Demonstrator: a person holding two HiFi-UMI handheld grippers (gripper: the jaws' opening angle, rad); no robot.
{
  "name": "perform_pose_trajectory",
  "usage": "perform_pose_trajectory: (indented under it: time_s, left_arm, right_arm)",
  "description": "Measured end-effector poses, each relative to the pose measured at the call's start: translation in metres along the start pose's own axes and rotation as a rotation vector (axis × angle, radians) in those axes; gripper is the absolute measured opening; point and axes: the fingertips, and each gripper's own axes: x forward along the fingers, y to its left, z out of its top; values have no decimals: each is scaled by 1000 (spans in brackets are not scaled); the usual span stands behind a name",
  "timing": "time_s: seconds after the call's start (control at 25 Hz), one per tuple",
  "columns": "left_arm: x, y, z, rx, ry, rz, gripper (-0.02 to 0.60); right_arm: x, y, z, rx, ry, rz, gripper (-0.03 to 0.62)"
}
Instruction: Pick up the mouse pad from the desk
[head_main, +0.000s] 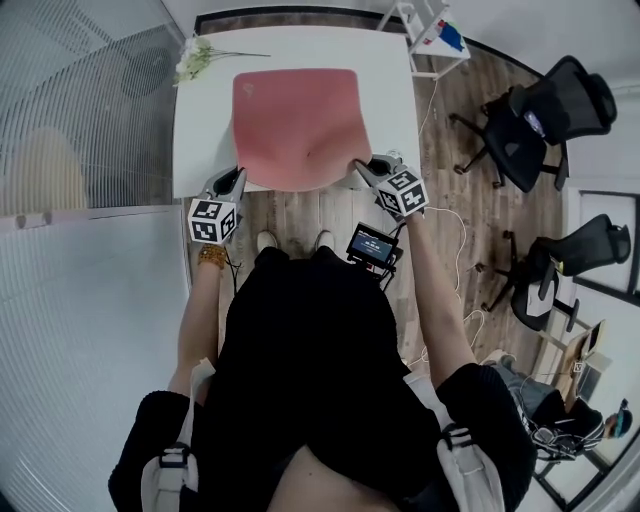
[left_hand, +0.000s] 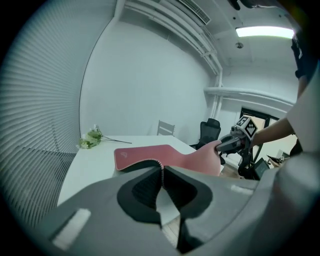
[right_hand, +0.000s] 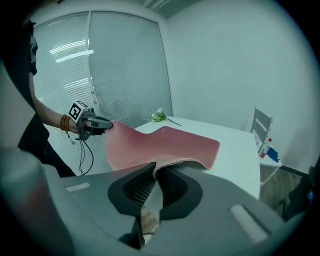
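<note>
2 grey hand-held grippers pinch the near corners of the pink rectangular soft mouse pad (head_main: 295, 120). The left gripper (head_main: 237, 177) has its jaws closed tight on the pad's corner at 7 o'clock, and the right gripper (head_main: 361, 168) is clamped the same way on the corner at 5 o'clock. The pad's near edge is raised off the white rectangular desk (head_main: 200, 130) and sags between them, while its far part lies on the desk. A white-flowered sprig (head_main: 196, 57) lies at the desk's 11 o'clock corner.

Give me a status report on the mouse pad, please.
Left gripper, right gripper shut on near corners of mouse pad. Near edge raised, far end on desk. Flowers clear.
</note>
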Motion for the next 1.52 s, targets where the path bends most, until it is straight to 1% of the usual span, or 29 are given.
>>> perform_pose_trajectory:
  time_s: [0.32, 0.52, 0.72, 1.16, 1.52]
  left_arm:
    - [1, 3, 43, 56, -55, 8, 24]
    - [4, 11, 62, 86, -76, 10, 24]
    - [8, 10, 83, 100, -113, 17, 22]
    - [9, 13, 131, 105, -197, 50, 21]
    - [14, 10, 168, 137, -241, 58, 21]
  right_arm:
    - [-12, -8, 37, -69, -46, -26, 43]
    - [-12, -12, 60, -91, -79, -44, 43]
    - [-12, -18, 81, -105, -101, -68, 41]
    - [-22, -26, 121, -81, -182, -137, 41]
    - [-29, -39, 146, -40, -237, -196, 40]
